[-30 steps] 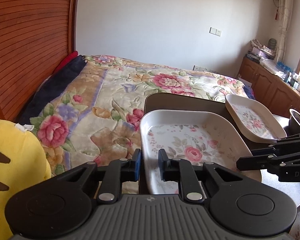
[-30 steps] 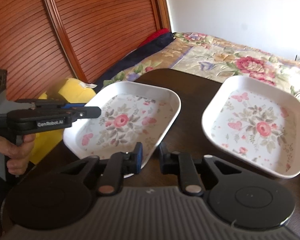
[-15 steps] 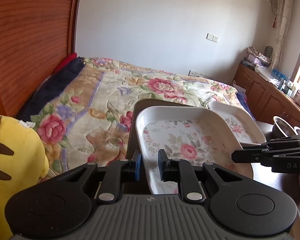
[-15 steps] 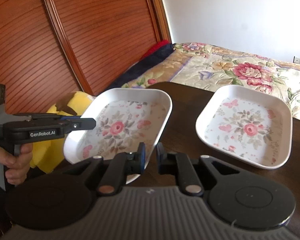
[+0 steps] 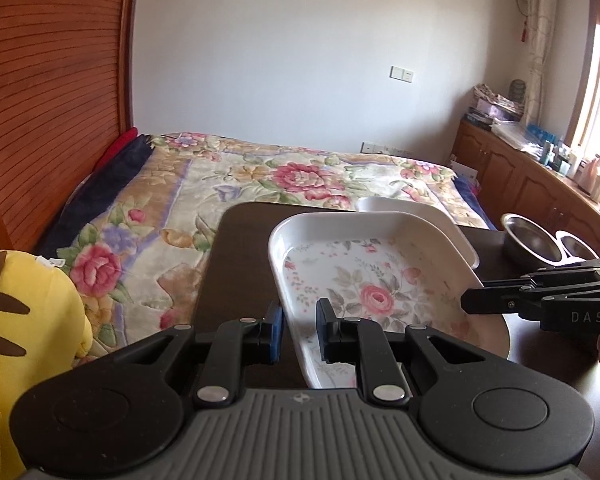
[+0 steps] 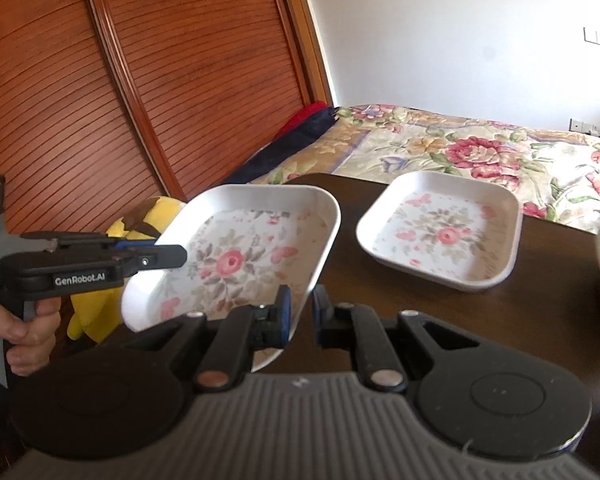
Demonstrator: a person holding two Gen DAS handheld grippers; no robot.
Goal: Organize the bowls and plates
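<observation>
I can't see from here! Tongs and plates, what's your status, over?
Left tongs and right tongs both clamp one white square floral plate, lifted, tilted. Second floral plate flat on dark table. Nothing between them.

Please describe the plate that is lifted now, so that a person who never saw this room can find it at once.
Find the dark wooden table at the foot of the flowered bed. Two white square plates with pink roses are there. The lifted plate is nearer the yellow plush toy, tilted and gripped at opposite edges by the left tool and right tool; the other plate lies flat on the table.
</observation>
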